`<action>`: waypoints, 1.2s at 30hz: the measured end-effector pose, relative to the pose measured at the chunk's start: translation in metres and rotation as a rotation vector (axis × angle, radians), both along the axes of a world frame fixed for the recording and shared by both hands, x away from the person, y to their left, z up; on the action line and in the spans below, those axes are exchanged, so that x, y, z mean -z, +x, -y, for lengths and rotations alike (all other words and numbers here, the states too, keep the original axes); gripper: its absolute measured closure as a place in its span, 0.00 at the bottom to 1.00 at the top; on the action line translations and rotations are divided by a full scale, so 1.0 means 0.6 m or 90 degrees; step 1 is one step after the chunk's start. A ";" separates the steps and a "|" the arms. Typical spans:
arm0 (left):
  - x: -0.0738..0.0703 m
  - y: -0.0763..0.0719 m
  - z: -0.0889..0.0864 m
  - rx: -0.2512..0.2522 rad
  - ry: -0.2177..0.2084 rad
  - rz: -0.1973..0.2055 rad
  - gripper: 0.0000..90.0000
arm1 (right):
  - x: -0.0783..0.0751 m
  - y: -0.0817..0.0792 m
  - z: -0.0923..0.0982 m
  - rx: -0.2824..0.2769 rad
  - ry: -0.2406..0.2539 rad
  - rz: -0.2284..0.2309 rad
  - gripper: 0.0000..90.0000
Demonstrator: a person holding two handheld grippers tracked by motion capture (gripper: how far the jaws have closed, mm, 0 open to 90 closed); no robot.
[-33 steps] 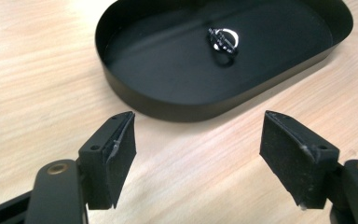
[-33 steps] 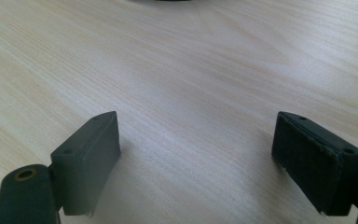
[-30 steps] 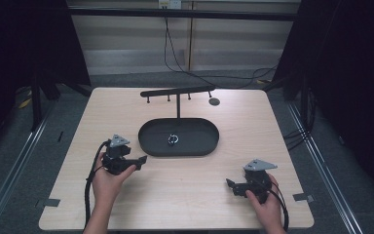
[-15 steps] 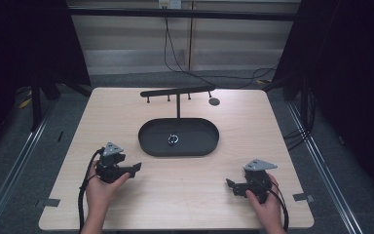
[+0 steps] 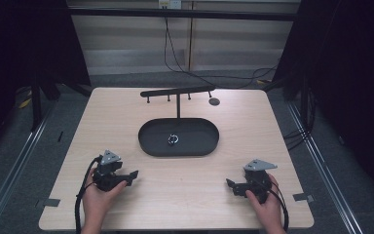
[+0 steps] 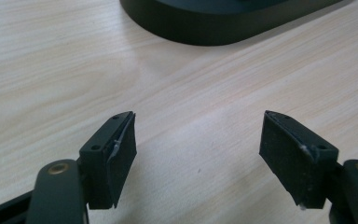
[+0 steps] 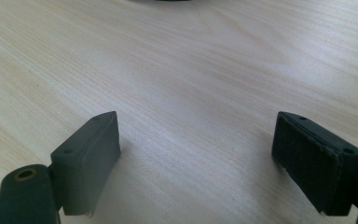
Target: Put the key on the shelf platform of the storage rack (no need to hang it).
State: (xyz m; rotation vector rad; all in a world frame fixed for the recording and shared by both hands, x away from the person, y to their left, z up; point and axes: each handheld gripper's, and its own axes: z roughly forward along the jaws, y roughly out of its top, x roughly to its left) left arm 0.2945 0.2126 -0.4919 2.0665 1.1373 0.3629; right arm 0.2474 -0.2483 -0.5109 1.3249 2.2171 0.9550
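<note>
Both sets of jaws are spread wide and hold nothing. In the left gripper view the two black pads stand far apart over bare wood, and the dark wall of the tray [image 6: 223,23] rises just ahead of them. In the right gripper view the jaws are just as wide, with pale wood between them and nothing to grab close by.

From above, the left gripper [image 5: 132,176] rests low on the surface [image 5: 185,195] in the person's left hand [image 5: 97,195], with its jaws turned toward the middle. The right gripper [image 5: 231,185] sits near the other front corner in the right hand [image 5: 265,204], well apart from the first one.

The small ring [image 5: 173,140] lies in the middle of the tray, near neither gripper. It looks shiny, like metal, and it is very little. The tray is a long black oval with a low rim and a smooth, dull face.

Behind the tray stands a thin black rack [image 5: 177,92], a pole with a bar across the top and short pegs hanging down. A small dark disc [image 5: 214,102] lies beside it.

I think the work is at its very start: the hands are waiting and no reach has begun. The next move calls for one gripper to go up over the tray rim, come down on the ring, and pinch softly and straight. The ring is tiny and slick, so it could slip or skid on the smooth tray.
</note>
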 end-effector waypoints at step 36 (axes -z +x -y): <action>0.027 -0.027 -0.021 0.019 0.036 0.040 0.23 | 0.000 0.000 0.000 0.000 0.000 0.000 0.16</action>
